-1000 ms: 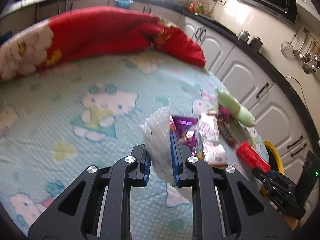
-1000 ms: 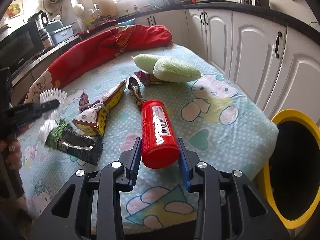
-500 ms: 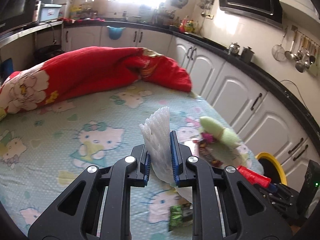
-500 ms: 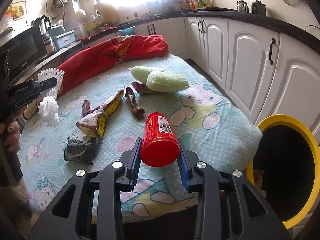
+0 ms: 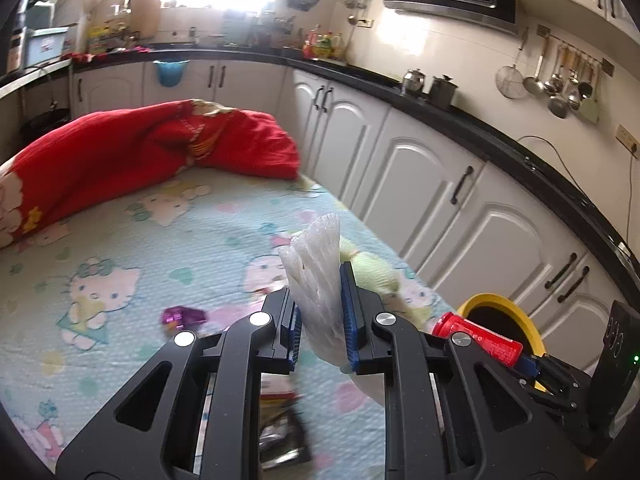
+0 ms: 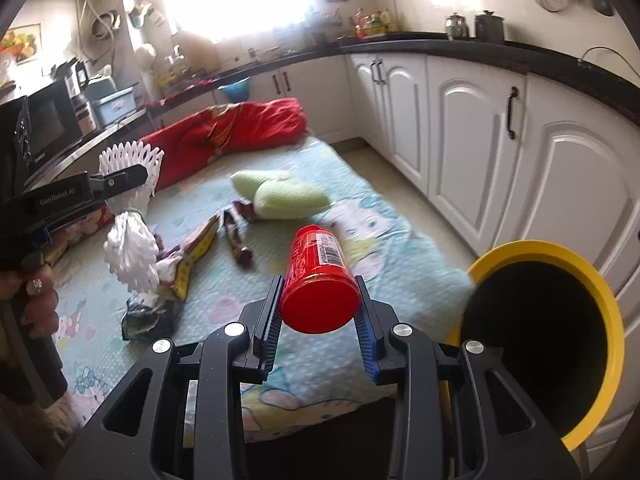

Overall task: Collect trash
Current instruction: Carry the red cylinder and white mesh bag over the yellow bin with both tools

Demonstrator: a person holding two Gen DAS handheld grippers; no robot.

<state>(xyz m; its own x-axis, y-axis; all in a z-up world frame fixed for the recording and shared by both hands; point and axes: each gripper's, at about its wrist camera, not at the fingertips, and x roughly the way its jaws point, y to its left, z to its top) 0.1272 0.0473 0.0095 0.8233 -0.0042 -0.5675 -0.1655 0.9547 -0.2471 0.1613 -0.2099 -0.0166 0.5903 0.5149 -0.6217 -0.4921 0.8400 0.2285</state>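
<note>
My left gripper (image 5: 320,316) is shut on a white foam net sleeve (image 5: 318,272), held above the Hello Kitty sheet (image 5: 120,248); it also shows in the right wrist view (image 6: 130,240). My right gripper (image 6: 320,316) is shut on a red canister (image 6: 318,276), lifted off the bed beside the yellow-rimmed bin (image 6: 560,320). The canister (image 5: 478,338) and bin (image 5: 500,308) also show in the left wrist view. Snack wrappers (image 6: 200,248), a dark wrapper (image 6: 144,316) and a purple wrapper (image 5: 182,316) lie on the sheet.
A red blanket (image 5: 140,152) is bunched at the bed's far end. A green pillow-like item (image 6: 280,196) lies mid-bed. White kitchen cabinets (image 6: 480,140) line the right side, with a narrow floor strip between them and the bed.
Both grippers have risen and pulled back from the bed with their loads. The red canister has come off the sheet and moved toward the yellow bin.
</note>
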